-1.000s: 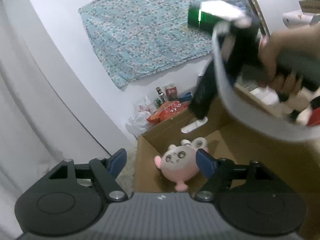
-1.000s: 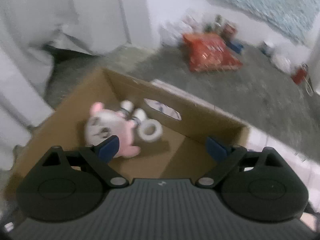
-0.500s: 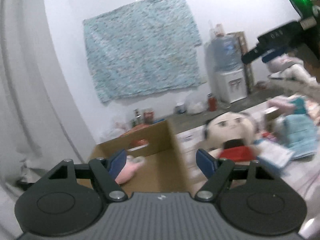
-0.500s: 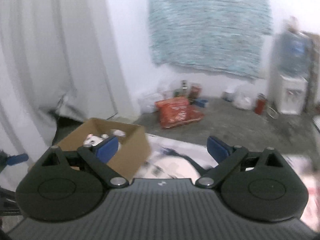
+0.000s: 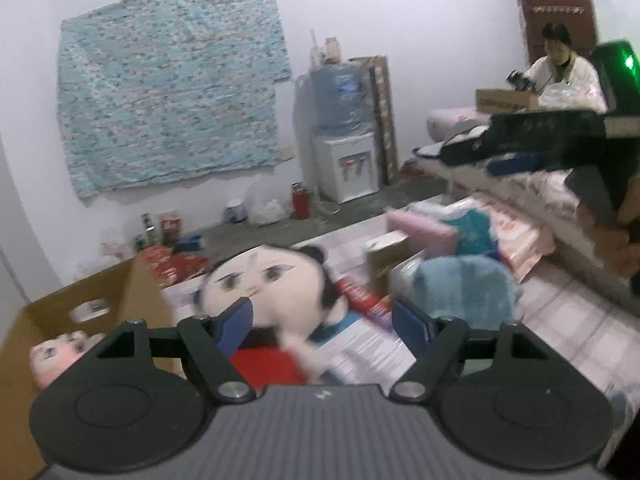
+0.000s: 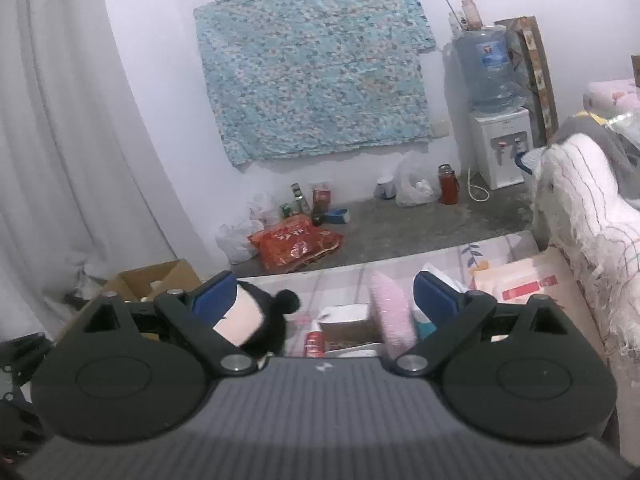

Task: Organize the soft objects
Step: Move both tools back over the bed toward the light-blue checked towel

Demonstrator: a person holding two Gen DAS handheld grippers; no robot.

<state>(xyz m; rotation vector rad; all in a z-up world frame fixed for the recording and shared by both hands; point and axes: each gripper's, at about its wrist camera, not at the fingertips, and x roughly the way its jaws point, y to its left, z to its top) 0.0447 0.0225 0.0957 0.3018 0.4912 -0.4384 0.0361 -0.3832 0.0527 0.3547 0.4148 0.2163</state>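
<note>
Scanning the left wrist view from the left edge: a cardboard box sits at lower left, with a pink plush toy lying inside it. Right of the box, at lower centre, a doll with a pale face, black hair and red clothing lies on the patterned floor mat. The left gripper has its fingers spread wide with nothing between the pads; the left blue pad overlaps the doll's cheek in the frame, but actual contact cannot be confirmed. Further right, a small carton stands upright, a pink cloth lies behind it, and a blue fuzzy cloth lies just beside the right pad. At far right, the other handheld gripper appears as a dark blurred shape.

In the right wrist view, the box shows at centre left, partly behind the device. The right gripper is likewise fully open and holds nothing. The doll's head lies beside the left pad, a red tube and the carton sit at centre, and the pink cloth lies near the right pad.
</note>
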